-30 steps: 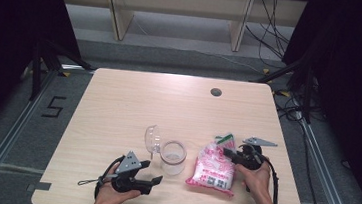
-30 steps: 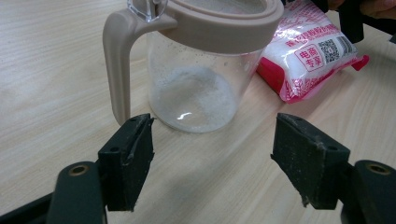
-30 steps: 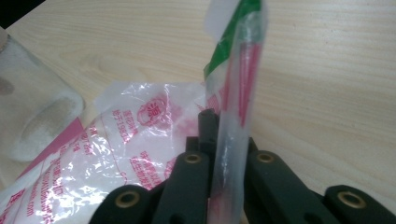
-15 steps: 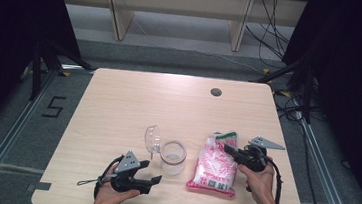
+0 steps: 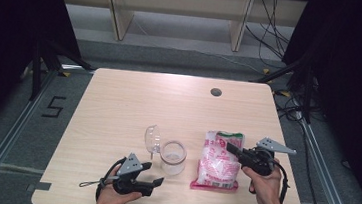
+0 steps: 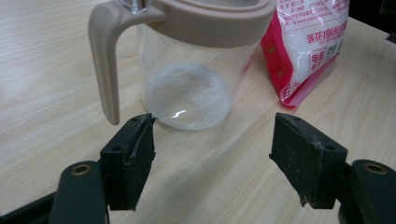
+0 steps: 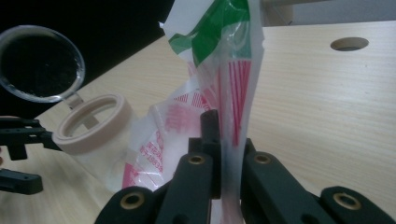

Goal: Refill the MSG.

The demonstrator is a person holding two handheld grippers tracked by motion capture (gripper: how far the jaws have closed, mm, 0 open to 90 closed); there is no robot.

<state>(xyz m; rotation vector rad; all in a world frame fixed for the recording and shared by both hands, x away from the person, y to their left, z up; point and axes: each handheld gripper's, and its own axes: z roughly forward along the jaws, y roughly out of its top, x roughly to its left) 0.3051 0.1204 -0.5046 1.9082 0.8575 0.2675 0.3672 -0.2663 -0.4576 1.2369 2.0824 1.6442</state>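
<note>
Plastic film is all the right gripper (image 7: 219, 154) pinches, clamped on the upper edge of the pink bag (image 5: 219, 161), which lies lengthwise away from the person beside the open glass jar (image 5: 172, 157). Lifted carelessly, the film could slip and spill. Released, the left gripper (image 5: 154, 174) waits just short of the jar.

Glossy film and clear plastic on matt wood
We see a shiny plastic bag (image 5: 219, 161), a clear smooth jar (image 5: 173, 157), and a pale matt wood-grain bench (image 5: 168, 106).

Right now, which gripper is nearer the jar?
Left. The left gripper sits open just in front of the jar, apart from it. The right gripper is beyond, shut on the bag.
</note>
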